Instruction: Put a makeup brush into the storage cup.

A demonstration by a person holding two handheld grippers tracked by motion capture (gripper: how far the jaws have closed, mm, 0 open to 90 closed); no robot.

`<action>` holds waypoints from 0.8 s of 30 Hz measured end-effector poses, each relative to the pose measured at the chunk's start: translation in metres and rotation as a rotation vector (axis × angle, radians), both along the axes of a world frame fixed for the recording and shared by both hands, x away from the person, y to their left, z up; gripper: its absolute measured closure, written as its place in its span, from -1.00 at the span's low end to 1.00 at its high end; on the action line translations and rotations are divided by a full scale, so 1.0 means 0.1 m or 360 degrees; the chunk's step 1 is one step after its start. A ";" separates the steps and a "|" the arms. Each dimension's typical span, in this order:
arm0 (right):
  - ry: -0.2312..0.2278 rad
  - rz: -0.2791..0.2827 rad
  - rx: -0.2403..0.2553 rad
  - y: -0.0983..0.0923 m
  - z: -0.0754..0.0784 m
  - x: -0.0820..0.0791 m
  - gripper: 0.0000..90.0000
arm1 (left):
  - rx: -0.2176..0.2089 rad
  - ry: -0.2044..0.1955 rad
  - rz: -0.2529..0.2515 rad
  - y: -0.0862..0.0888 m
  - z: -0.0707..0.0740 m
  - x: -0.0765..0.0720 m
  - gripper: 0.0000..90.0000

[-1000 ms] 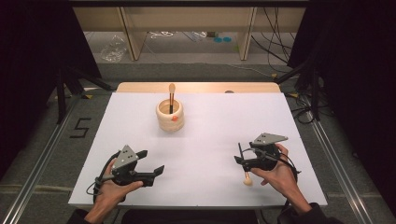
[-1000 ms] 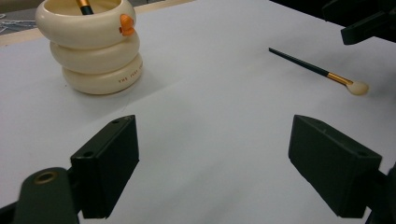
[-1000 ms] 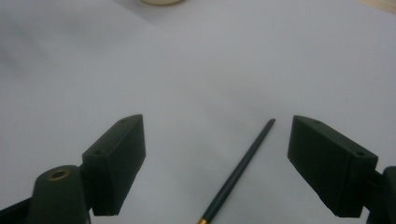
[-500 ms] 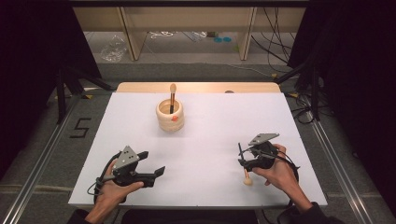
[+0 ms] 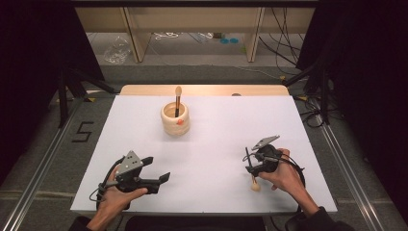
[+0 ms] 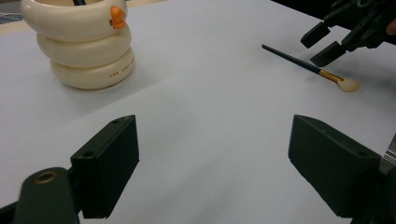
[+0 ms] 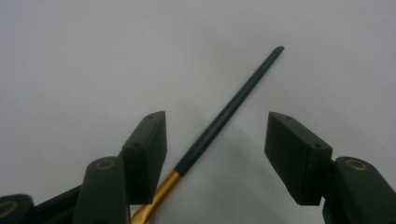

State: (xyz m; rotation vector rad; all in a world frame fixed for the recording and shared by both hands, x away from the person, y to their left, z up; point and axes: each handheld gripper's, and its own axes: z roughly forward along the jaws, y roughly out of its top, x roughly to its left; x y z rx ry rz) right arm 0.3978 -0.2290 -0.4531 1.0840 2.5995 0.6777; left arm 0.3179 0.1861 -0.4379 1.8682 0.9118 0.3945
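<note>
A makeup brush with a dark handle, gold ferrule and pale head lies flat on the white table at the front right. My right gripper is lowered over it, one jaw on each side of the handle. The jaws have just been closing, but the pads stand clear of the handle. From the left gripper view, the right gripper hovers at the brush. My left gripper rests open at the front left, with bare table between its jaws.
A cream ringed cup with an orange duck figure stands at the table's far middle and holds a second brush upright. It also sits at the upper left in the left gripper view. Beyond it runs a wooden strip.
The right gripper's jaws stand narrower around the brush handle than a second ago. The brush lies where it was, and the left gripper has stayed put.
</note>
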 end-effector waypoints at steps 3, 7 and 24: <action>0.0044 0.0009 -0.0019 0.01 -0.02 0.01 -0.02 | -0.0001 0.0003 -0.0013 -0.01 0.00 0.00 -0.64; 0.0068 0.0032 -0.0033 0.02 -0.02 0.02 0.12 | -0.0004 0.0007 -0.0020 -0.01 -0.01 0.00 -0.64; 0.0204 0.0068 -0.0066 0.00 -0.06 0.08 0.43 | -0.0015 0.0016 -0.0031 -0.01 -0.01 0.00 -0.64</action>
